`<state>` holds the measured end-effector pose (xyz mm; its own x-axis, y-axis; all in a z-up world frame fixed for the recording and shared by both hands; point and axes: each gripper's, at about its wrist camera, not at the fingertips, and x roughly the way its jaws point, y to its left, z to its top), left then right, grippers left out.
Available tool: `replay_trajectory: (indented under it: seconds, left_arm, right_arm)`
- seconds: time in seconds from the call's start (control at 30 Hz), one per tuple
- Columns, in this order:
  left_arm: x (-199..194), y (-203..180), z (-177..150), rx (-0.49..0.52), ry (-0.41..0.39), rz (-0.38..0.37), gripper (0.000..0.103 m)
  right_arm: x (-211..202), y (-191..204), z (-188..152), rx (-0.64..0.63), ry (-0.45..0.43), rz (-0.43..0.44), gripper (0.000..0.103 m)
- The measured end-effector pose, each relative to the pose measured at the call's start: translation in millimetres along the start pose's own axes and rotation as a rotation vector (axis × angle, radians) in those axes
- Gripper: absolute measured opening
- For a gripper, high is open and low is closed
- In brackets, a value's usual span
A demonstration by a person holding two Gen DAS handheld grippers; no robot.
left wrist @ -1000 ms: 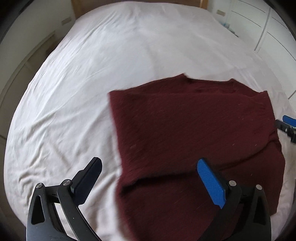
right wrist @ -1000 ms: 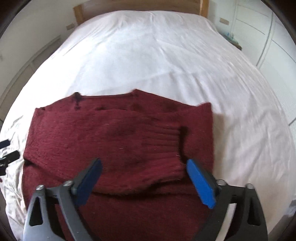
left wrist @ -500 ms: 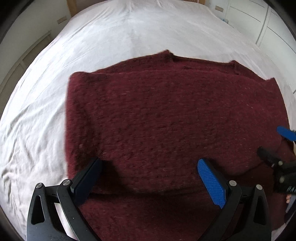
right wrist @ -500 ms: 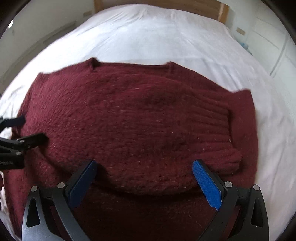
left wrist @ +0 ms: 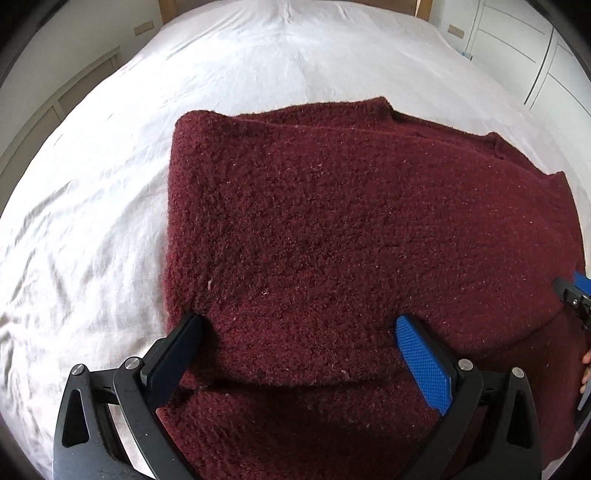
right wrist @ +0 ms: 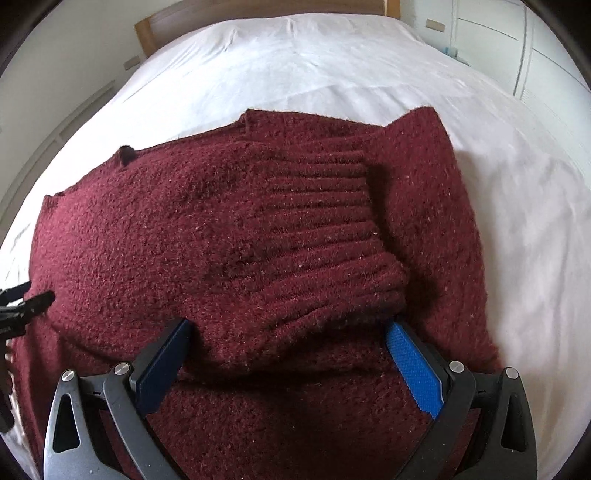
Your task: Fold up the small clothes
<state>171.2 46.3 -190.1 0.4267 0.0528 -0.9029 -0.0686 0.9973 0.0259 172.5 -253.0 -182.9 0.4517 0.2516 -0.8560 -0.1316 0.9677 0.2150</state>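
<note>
A dark red knitted sweater [left wrist: 332, 229] lies folded on the white bed [left wrist: 92, 221]. My left gripper [left wrist: 295, 330] is open, low over the sweater's left part, its fingers astride the near edge of the top folded layer. In the right wrist view the sweater [right wrist: 166, 240] has a ribbed sleeve cuff [right wrist: 332, 229] folded across its top. My right gripper [right wrist: 288, 330] is open too, its fingers astride the near edge of that folded layer just below the cuff. Each gripper shows at the edge of the other's view: the right gripper [left wrist: 574, 291], the left gripper [right wrist: 26, 302].
Bare white sheet [right wrist: 332, 66] stretches beyond the sweater up to a wooden headboard [right wrist: 258, 11]. White wardrobe doors [left wrist: 546, 55] stand to the right of the bed, and a wall with panelling [left wrist: 55, 103] runs along the left. A person's fingertip [left wrist: 585, 358] shows at the right edge.
Both grippers have come forward and down onto the sweater, which now fills the views. The left gripper has swung from the sheet beside the sweater to over it. Both stayed open.
</note>
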Motion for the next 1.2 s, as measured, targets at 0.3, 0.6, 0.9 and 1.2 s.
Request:
replay_trajectory:
  seconds: [0.3,0.6,0.9,1.2]
  left_arm:
    - [-41,7,-20,0.011,0.019,-0.049,0.102]
    - [-123,39,-58,-0.036,0.028,-0.043,0.102]
    - [-167,58,-136,-0.052,0.085,-0.027,0.102]
    - [-168,53,-193,-0.078,0.184,-0.048,0.102]
  right_arm:
    - [-18,2,16,0.016,0.075,0.027,0.103]
    - [-95,1,-15,-0.060,-0.027,-0.021,0.103]
    - [-128,-22,-76,-0.051,0.007,-0.079,0.103]
    - [-127,-46,-127,0.014,0.120,-0.108,0.103]
